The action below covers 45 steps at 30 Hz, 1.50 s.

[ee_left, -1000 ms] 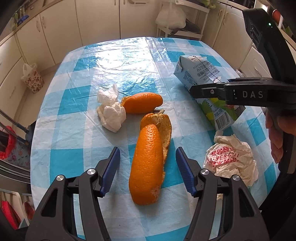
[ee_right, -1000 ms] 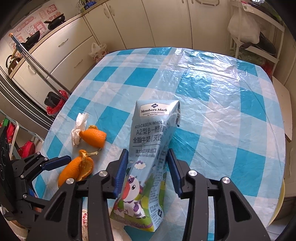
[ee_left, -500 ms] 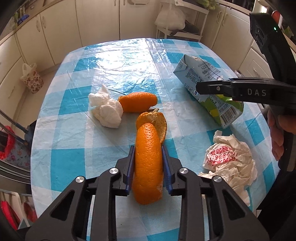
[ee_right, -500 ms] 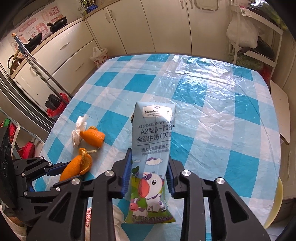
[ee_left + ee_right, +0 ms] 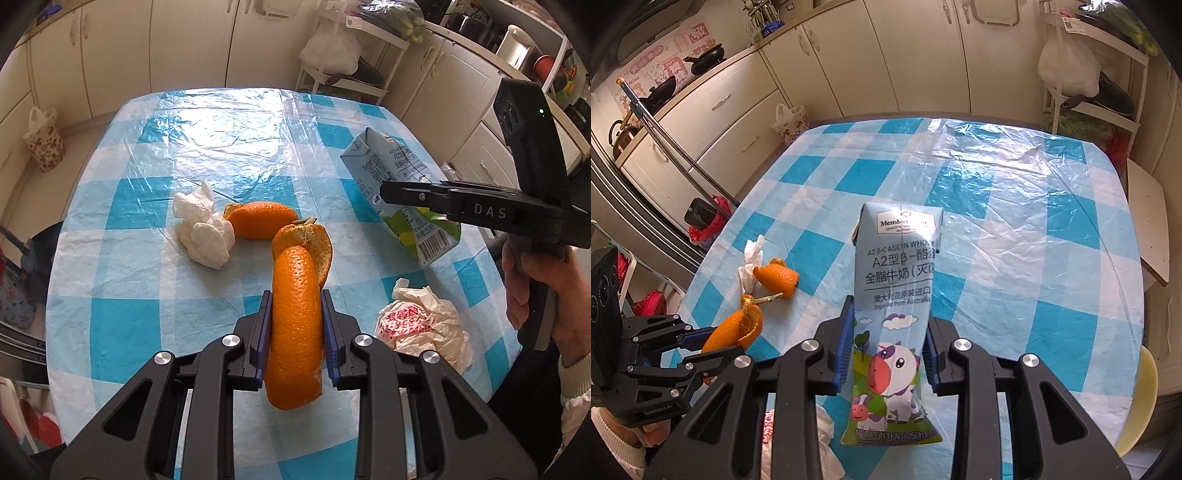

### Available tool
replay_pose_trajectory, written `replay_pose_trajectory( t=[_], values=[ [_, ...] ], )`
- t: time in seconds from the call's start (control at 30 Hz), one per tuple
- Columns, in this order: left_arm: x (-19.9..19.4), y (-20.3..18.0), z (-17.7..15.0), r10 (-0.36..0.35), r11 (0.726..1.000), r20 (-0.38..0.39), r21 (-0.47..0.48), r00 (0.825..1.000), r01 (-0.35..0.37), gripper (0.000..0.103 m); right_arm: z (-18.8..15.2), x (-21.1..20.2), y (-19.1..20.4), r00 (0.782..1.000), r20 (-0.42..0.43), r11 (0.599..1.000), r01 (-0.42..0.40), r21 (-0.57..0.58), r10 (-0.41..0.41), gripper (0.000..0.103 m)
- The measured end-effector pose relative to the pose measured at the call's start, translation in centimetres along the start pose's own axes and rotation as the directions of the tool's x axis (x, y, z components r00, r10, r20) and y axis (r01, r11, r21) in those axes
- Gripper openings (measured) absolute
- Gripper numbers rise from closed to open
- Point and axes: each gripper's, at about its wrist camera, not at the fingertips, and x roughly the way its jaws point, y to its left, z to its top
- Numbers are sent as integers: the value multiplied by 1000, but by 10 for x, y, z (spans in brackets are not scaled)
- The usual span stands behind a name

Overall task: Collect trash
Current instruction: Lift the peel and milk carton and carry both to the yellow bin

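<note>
Left wrist view: the left gripper (image 5: 295, 334) pinches a long curved strip of orange peel (image 5: 295, 321) between its blue pads, the jaws having just closed onto it; the strip's far end curls up, showing the pale inner side. Beyond it on the blue-and-white checked plastic tablecloth (image 5: 122, 325) lie a second, shorter piece of orange peel (image 5: 262, 219) and, touching its left end, a crumpled white paper tissue (image 5: 203, 232). To the right rests a crumpled white wrapper with red print (image 5: 421, 328), near the table edge. The right gripper (image 5: 384, 194) enters from the right, carried by a person's hand (image 5: 543, 288), and holds a light-blue milk carton (image 5: 399, 199) tilted with its barcoded base off the cloth.

Right wrist view: the right gripper (image 5: 889, 350) clamps the milk carton (image 5: 897, 295) (a cartoon cow is printed on its lower half) across its sides, the jaws having closed a little further onto it; the carton points away from the camera over the tablecloth (image 5: 1052, 258). At lower left the left gripper (image 5: 716, 341) holds the long peel (image 5: 735, 328). The short peel (image 5: 777, 278) and tissue (image 5: 751, 264) lie just beyond it.
</note>
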Motion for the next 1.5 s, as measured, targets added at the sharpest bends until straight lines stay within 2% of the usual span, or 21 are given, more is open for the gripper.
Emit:
replay_pose_trajectory(
  t=[0.2, 0.8, 1.2, 1.5],
  values=[
    [-10, -7, 4, -41, 999, 46, 12, 998, 41, 23, 0, -3, -1, 1000, 11, 1000, -3, 3, 3, 33],
    [-16, -15, 5, -76, 997, 83, 34, 994, 74, 23, -5, -24, -24, 999, 51, 999, 16, 41, -18, 33],
    [-27, -29, 12, -134, 991, 113, 42, 984, 130, 23, -18, -62, -74, 991, 107, 988, 69, 137, -84, 33],
    [-38, -61, 24, -178, 982, 139, 80, 974, 169, 23, -38, -98, -144, 982, 104, 954, 127, 273, -161, 33]
  ],
)
